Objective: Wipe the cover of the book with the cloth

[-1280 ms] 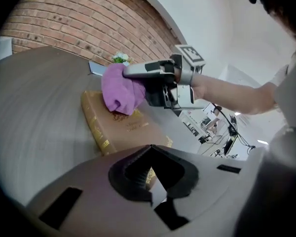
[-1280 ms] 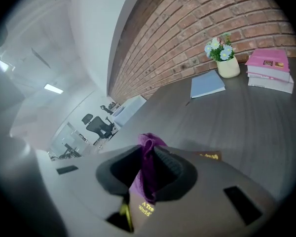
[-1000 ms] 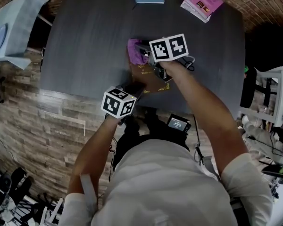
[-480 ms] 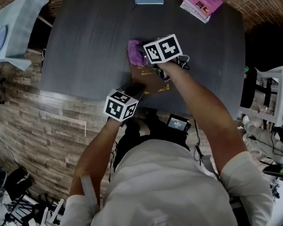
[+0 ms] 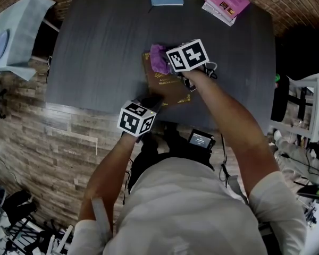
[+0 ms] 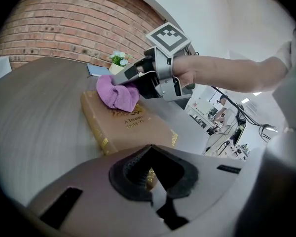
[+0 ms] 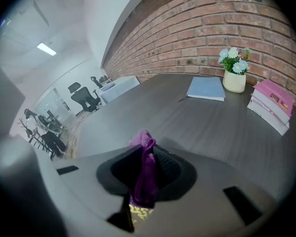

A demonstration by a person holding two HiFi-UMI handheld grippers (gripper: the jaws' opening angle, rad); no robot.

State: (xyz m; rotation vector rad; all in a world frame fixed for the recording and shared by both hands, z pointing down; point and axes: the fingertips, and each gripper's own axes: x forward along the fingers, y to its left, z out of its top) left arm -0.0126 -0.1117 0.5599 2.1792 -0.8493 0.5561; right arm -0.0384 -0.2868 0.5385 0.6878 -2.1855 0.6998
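The brown book lay flat near the front edge of the dark table. Its long axis ran diagonally from far left to near right, with the top of the title pointing away from the person. The right gripper pinched the purple cloth, which rested on the cover's far corner. The left gripper was closed on nothing, its tips at the book's near end.

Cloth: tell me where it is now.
In the head view, the cloth lies near the middle of the table, on the far end of the brown book, pinched in the right gripper.
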